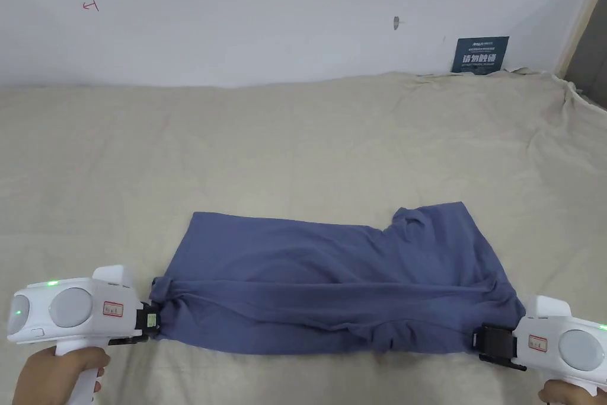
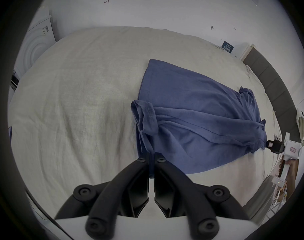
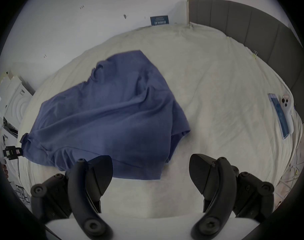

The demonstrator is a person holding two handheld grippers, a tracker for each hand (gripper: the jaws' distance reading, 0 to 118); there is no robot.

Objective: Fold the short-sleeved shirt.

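Blue shirt (image 1: 332, 281) lies flat on the bed (image 1: 296, 145), stretched sideways near the front edge, hem end to the person's left, sleeve and collar end to the right. It looks already folded once lengthwise: the near half is doubled over, with long creases running end to end.

Left gripper (image 1: 155, 320): jaws together, clamped on a bunched hem corner of the shirt (image 2: 191, 119); in the left gripper view, cloth runs straight down into the closed jaws. Fabric fans out from that pinch.

Right gripper (image 3: 150, 172): jaws wide apart, nothing between them. The shirt's near edge (image 3: 113, 122) sits just ahead of the jaws and to one side, with bare sheet under the gap. In the head view the right gripper (image 1: 481, 345) sits just off the sleeve-end corner; contact can't be confirmed.

Handling, my read: light, limp knit, no stiffness. It'll sag and bunch wherever it's unsupported, and it drags on the sheet rather than sliding cleanly. Grab at corners or seamed edges, taking all the layers; hems give the jaws something thicker to bite. The right side needs the matching corner at the sleeve end before lifting, otherwise only one end carries over and the fold skews.
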